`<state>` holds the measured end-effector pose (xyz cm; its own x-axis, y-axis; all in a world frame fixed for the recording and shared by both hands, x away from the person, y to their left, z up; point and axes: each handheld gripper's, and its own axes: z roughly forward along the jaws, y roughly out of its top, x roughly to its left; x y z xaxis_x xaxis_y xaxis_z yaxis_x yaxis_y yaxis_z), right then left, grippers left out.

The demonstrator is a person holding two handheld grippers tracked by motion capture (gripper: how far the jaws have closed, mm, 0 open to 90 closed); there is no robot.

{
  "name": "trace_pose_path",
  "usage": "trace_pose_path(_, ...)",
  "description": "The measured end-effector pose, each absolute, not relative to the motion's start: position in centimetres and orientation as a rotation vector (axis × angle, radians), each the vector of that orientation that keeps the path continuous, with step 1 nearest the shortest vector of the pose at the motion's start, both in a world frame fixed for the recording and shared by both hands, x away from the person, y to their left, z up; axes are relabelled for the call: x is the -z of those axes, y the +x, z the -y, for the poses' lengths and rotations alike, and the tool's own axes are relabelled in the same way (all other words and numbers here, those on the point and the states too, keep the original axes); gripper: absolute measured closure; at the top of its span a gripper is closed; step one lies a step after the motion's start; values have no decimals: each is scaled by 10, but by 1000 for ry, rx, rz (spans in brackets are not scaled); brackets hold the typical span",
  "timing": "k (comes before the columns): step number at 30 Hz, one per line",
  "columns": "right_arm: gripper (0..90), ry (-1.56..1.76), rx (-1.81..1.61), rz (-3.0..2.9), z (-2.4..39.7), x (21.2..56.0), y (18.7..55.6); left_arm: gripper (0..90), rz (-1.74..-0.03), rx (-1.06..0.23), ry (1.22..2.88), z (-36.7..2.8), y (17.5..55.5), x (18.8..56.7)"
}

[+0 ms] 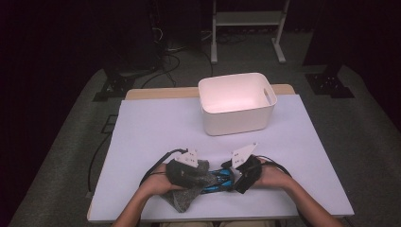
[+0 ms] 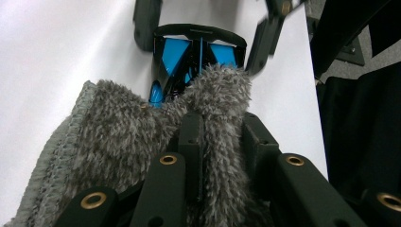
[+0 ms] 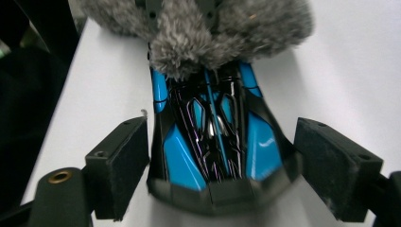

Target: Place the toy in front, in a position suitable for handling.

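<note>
At the table's near edge, the left gripper (image 2: 220,142) pinches the grey cloth (image 2: 113,142) wiping the blue toy car (image 3: 220,142); the right gripper (image 3: 220,165), jaws wide, straddles the car without touching it. Next, it probably must close to steady it.

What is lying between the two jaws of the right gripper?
The blue and black toy car lies between them, seen in the right gripper view. The jaws stand open, with a gap on each side of it.

The room is dark, but light from above makes the table (image 1: 151,123) bright. The toy car (image 3: 220,142) looks shiny and a bit blurry up close.
</note>
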<state>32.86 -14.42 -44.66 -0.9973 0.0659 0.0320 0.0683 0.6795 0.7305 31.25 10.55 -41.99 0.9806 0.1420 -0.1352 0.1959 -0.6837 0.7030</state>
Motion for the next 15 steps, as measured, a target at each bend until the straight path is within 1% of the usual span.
trace_pose_path(2, 187, -94, 1237, 2913, 139, 452, 326, 729, -237, 76, 2345, -106, 312, 419)
trace_pose_path(4, 194, -105, 1242, 2921, 139, 453, 325, 729, -237, 39, 2373, -108, 312, 416)
trace_pose_path(5, 197, -111, 1240, 2917, 139, 452, 325, 729, -240, 0, 2403, -110, 312, 414)
trace_pose_path(7, 203, -126, 1241, 2910, 140, 451, 324, 728, -255, -13, 2404, -114, 313, 412)
trace_pose_path(8, 224, -143, 1260, 2859, 144, 450, 323, 729, -294, -27, 2389, -121, 316, 411)
trace_pose_path(9, 226, -139, 1263, 2850, 145, 450, 322, 729, -313, -47, 2402, -124, 318, 412)
trace_pose_path(12, 225, -159, 1273, 2869, 146, 452, 316, 729, -342, -35, 2414, -127, 321, 417)
trace_pose_path(15, 219, -171, 1251, 2891, 148, 451, 313, 729, -336, -23, 2413, -126, 323, 419)
